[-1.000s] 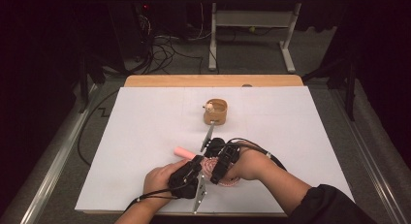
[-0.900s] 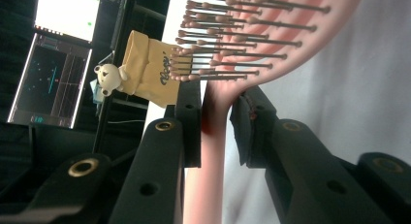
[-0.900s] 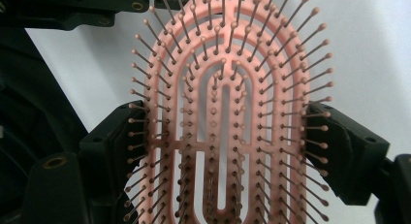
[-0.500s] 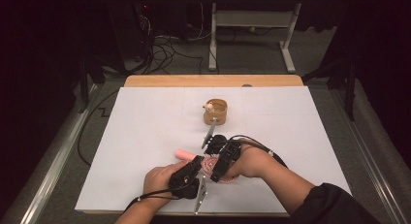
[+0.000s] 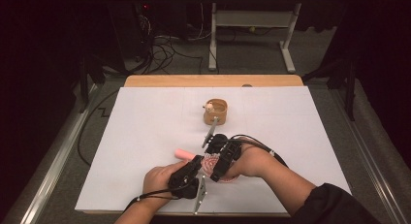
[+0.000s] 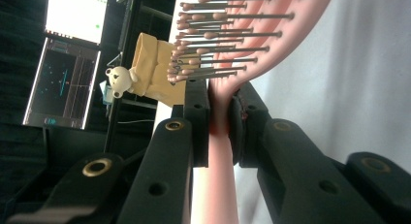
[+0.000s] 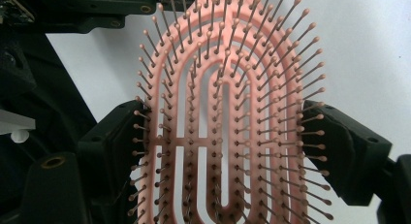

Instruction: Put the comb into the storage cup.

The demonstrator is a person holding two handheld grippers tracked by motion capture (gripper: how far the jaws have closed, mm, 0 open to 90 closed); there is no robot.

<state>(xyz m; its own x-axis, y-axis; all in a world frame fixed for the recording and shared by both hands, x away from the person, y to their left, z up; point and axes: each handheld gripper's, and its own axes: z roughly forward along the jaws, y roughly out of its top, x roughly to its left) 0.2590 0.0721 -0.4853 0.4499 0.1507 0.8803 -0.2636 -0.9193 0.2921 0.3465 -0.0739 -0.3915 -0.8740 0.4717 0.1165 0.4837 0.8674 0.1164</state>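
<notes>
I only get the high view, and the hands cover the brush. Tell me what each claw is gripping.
Observer: The left claw is shut on the brush at its neck, just below the head.
Operator: Now give me the right claw.
Observer: The right claw clamps the head across its width, one pad on each side edge.
Operator: Describe the head for me.
Observer: It is a pink frame of curved ribs with open slots between them, and its pins point towards the right claw's camera.
</notes>
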